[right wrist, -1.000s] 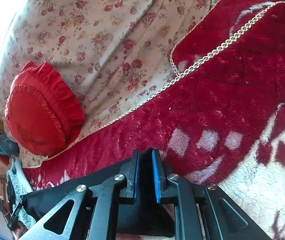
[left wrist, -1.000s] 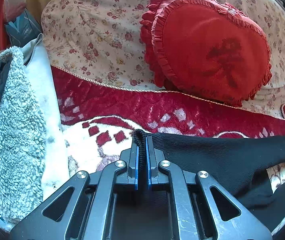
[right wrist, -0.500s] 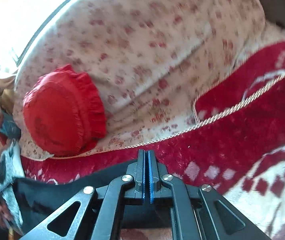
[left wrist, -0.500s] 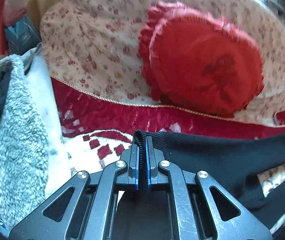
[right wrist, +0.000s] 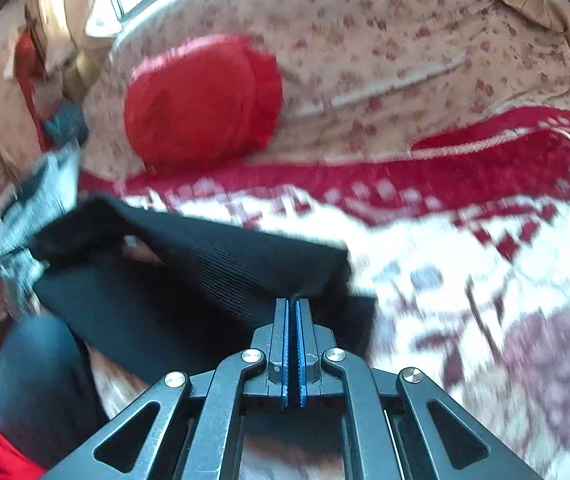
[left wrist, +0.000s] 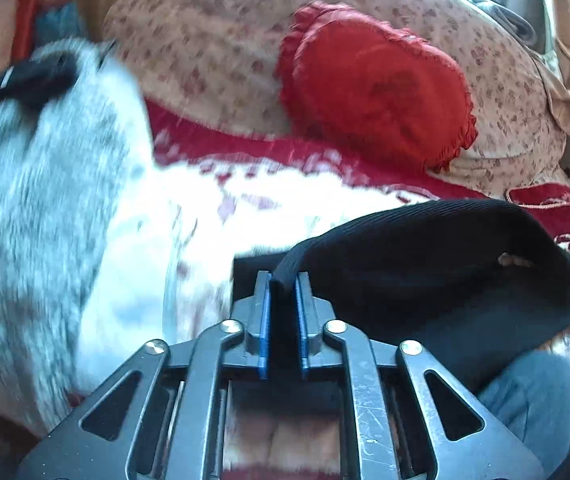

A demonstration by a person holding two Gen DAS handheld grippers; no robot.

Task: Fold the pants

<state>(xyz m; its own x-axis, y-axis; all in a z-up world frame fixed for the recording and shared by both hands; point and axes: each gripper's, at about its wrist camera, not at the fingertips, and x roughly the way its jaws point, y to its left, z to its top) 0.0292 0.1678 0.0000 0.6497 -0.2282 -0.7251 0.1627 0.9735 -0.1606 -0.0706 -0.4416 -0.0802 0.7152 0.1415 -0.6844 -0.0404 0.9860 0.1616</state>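
Observation:
The black ribbed pants (left wrist: 425, 260) lie doubled over on the red-and-white blanket (left wrist: 285, 196), bulging up in a loose loop. My left gripper (left wrist: 283, 280) grips a band of the black cloth at the pants' left end; its jaws are opening slightly, with the cloth still filling the gap. In the right wrist view the pants (right wrist: 205, 272) run to the left from my right gripper (right wrist: 293, 302), which is shut on the thin cloth edge at their right end.
A red heart cushion (left wrist: 373, 92) leans on the floral duvet (left wrist: 213, 40) at the back. A grey fleece garment (left wrist: 37, 184) is piled on the left. A person's leg in blue jeans (right wrist: 37, 380) is close below the pants.
Both grippers have swung back with the pants, which now bunch in a loop instead of stretching flat. The right gripper's jaws have gone from slightly apart to shut, and it has rolled.

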